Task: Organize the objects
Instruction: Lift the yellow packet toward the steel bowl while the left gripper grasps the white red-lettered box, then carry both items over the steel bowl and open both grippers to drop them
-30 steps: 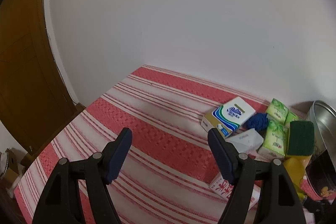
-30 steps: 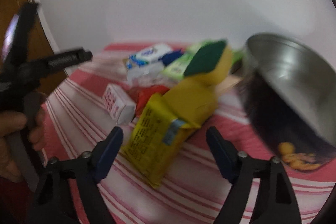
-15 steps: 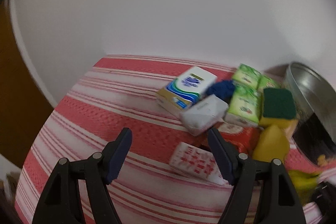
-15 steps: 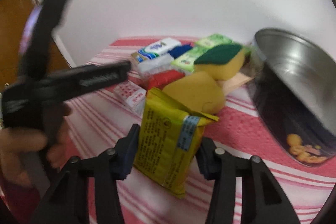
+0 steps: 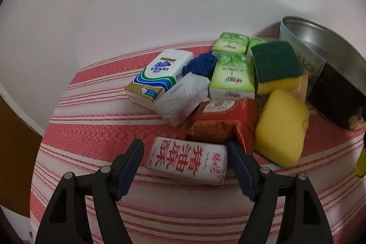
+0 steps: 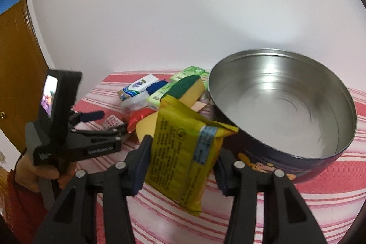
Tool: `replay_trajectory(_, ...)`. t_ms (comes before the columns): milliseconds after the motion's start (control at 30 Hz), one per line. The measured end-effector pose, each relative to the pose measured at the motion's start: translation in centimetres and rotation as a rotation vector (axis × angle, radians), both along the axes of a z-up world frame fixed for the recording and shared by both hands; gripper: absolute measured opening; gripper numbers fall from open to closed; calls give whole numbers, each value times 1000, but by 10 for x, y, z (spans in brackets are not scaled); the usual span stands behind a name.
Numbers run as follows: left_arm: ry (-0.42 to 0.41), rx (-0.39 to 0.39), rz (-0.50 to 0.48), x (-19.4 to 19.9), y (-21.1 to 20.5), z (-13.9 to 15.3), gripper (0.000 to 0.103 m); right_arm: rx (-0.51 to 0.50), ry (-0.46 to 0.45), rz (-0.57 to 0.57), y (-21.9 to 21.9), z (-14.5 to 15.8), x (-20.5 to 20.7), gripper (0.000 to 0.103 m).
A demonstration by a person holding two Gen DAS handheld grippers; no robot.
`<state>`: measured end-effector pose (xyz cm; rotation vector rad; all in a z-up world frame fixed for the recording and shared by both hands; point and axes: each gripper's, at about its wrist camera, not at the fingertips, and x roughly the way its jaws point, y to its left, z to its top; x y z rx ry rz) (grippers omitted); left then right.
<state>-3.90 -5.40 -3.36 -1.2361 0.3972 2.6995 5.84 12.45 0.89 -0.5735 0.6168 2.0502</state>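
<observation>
My left gripper (image 5: 185, 153) is open, its fingers on either side of a white packet with red characters (image 5: 188, 162) lying on the striped cloth. Behind it lie a red packet (image 5: 219, 120), a yellow sponge (image 5: 281, 125), a green-topped sponge (image 5: 278, 68), green tissue packs (image 5: 232, 77), a blue-and-white tissue pack (image 5: 160, 77), a white pack (image 5: 183, 97) and a blue cloth (image 5: 201, 64). My right gripper (image 6: 183, 152) is shut on a yellow packet (image 6: 185, 150), lifted above the cloth beside the metal tin (image 6: 286, 104).
The tin (image 5: 329, 70) stands at the right by the white wall. The left gripper and the hand holding it (image 6: 68, 136) show in the right wrist view. A brown door (image 6: 16, 61) is at the left. The striped cloth (image 5: 96, 141) extends left.
My left gripper swung right and moved in around the white packet. My right gripper closed on the yellow packet and raised it toward the tin.
</observation>
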Motion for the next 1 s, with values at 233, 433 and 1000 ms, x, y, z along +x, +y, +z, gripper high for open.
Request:
replay_trajectory(233, -33, -9, 10, -9, 0, -11, 77, -7, 4, 3, 0, -3, 4, 50)
replay_trajectory(433, 5, -21, -16, -8, 3, -12, 73, -1, 14, -15, 1, -2, 9, 50)
replay_trajectory(1000, 193, 246, -42, 21, -16, 62, 72, 142, -46, -360, 46, 16, 90, 50)
